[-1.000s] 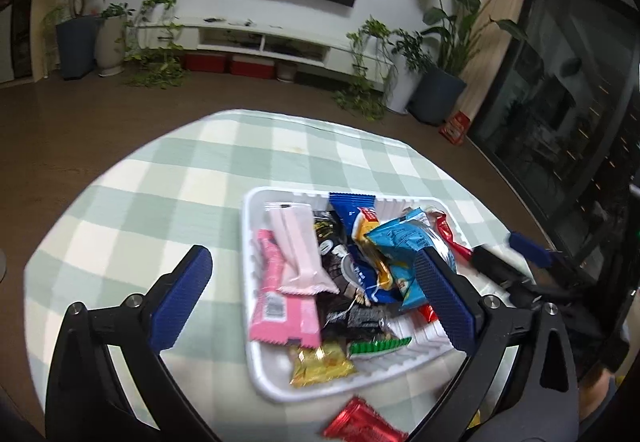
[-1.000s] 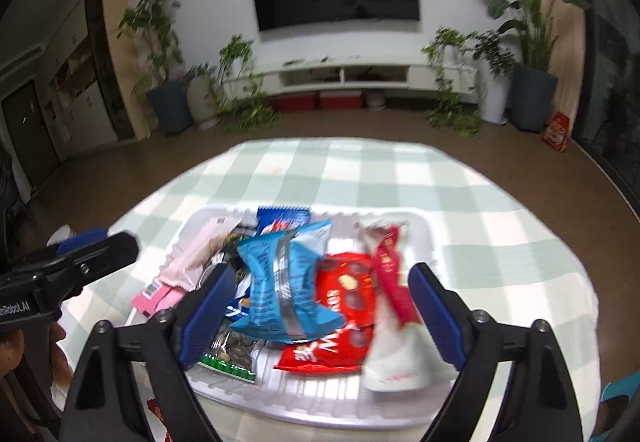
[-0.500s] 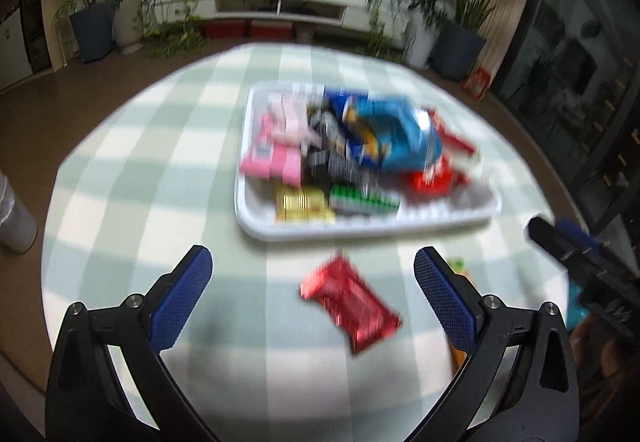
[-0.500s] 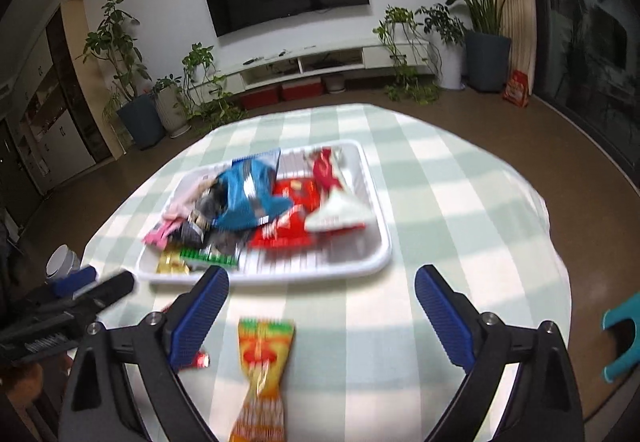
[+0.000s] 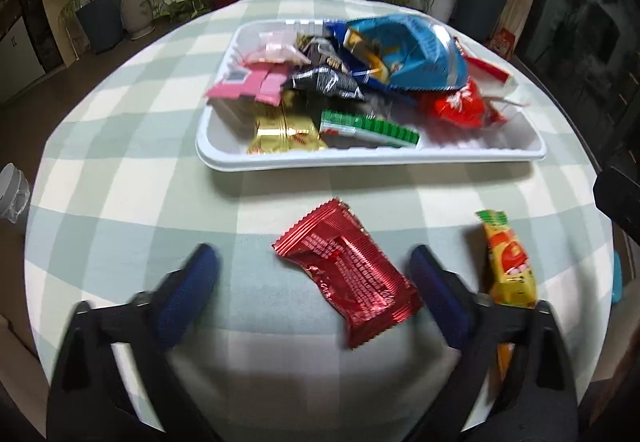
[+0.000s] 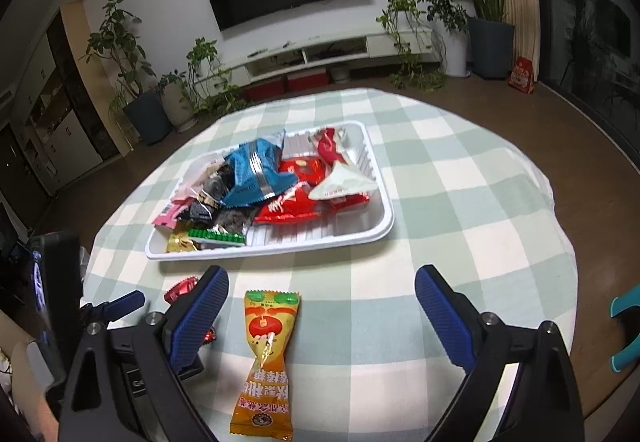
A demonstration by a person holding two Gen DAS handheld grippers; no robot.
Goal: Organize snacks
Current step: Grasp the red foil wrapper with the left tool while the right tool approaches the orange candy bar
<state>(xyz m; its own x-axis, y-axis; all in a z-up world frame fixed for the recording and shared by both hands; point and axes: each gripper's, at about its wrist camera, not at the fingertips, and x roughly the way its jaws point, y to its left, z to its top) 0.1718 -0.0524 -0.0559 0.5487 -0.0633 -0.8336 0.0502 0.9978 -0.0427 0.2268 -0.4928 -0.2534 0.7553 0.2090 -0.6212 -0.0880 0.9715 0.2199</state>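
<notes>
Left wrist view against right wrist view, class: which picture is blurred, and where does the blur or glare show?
Left wrist view: left gripper fingers smeared, red wrapper glinting. Right wrist view: sharp, orange snack packet print legible; both bend the room's edges.

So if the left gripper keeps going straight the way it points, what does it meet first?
Most likely the crinkled red foil snack packet lying on the checked tablecloth, between the left gripper's open, just-closing jaws; depth is uncertain.
</notes>
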